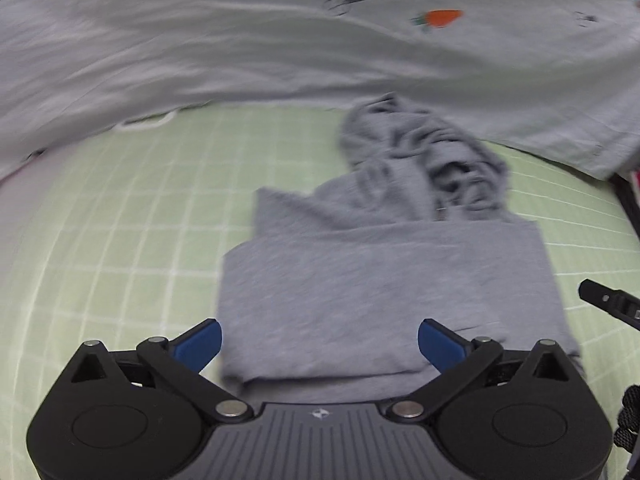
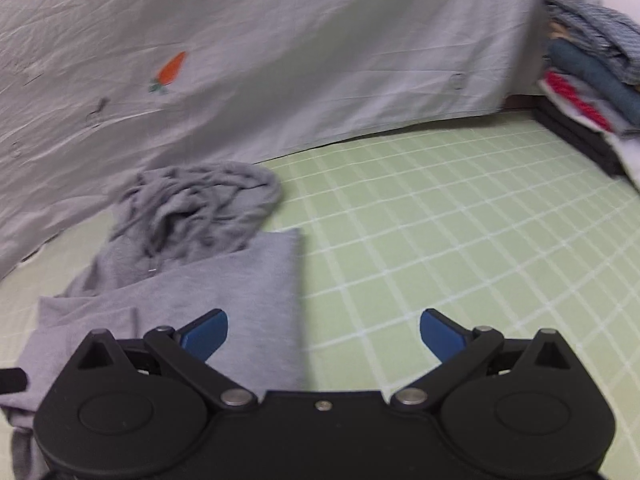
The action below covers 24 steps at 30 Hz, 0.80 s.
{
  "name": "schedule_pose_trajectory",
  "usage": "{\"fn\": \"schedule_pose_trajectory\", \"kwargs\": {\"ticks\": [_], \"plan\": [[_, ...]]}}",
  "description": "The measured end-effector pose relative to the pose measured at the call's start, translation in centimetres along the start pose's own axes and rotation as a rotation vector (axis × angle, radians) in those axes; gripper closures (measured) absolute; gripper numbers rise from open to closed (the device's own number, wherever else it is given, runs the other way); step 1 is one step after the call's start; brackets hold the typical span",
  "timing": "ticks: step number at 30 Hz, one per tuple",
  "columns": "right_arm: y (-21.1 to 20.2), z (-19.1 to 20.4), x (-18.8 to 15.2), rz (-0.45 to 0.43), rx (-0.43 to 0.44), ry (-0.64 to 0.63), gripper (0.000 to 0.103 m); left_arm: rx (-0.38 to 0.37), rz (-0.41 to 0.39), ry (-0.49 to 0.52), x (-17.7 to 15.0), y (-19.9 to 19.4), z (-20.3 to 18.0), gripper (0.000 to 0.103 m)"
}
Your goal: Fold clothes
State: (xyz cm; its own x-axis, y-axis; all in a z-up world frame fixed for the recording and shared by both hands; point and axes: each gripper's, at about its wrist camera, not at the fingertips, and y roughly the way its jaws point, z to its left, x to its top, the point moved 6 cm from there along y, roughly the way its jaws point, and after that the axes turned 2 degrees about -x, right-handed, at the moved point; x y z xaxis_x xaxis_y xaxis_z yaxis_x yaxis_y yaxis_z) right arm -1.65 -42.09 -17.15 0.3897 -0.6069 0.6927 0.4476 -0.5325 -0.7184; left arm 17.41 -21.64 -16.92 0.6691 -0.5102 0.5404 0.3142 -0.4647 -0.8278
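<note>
On the green checked mat [image 2: 460,216], your grey hoodie [image 1: 380,280] lies partly folded.
Left view: your left claw [image 1: 319,344] gapes empty over its squared body; the hood [image 1: 432,160] sits bunched beyond. Right view: your right claw [image 2: 323,334] spread empty at its straight edge, a folded stack [image 2: 592,80] well apart; the hood looks left to tidy.

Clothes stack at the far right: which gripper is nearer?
Right. The right gripper is open beside the grey hoodie, facing the stack; the left gripper is open over the hoodie.

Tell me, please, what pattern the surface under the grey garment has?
The mat is light green with a white grid, clearest in the right wrist view.
</note>
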Motion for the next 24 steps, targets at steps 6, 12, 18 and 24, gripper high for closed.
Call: {"fn": "schedule_pose_trajectory", "kwargs": {"ticks": [6,12,18,24], "plan": [[1.5,5.6,0.8,0.048,0.144,-0.096,0.0,0.032,0.065,-0.088,-1.5,1.8,3.0,0.0],[2.3,10.6,-0.1,0.093,0.216,-0.223,0.006,-0.009,0.072,-0.131,-2.3,2.7,3.7,0.0],[2.5,12.5,-1.0,0.138,0.281,-0.264,0.034,0.018,0.066,-0.057,-2.4,3.1,2.9,0.0],[1.9,13.2,-0.7,0.128,0.347,-0.291,0.091,0.021,0.066,-0.056,-2.2,3.2,2.9,0.0]]}}
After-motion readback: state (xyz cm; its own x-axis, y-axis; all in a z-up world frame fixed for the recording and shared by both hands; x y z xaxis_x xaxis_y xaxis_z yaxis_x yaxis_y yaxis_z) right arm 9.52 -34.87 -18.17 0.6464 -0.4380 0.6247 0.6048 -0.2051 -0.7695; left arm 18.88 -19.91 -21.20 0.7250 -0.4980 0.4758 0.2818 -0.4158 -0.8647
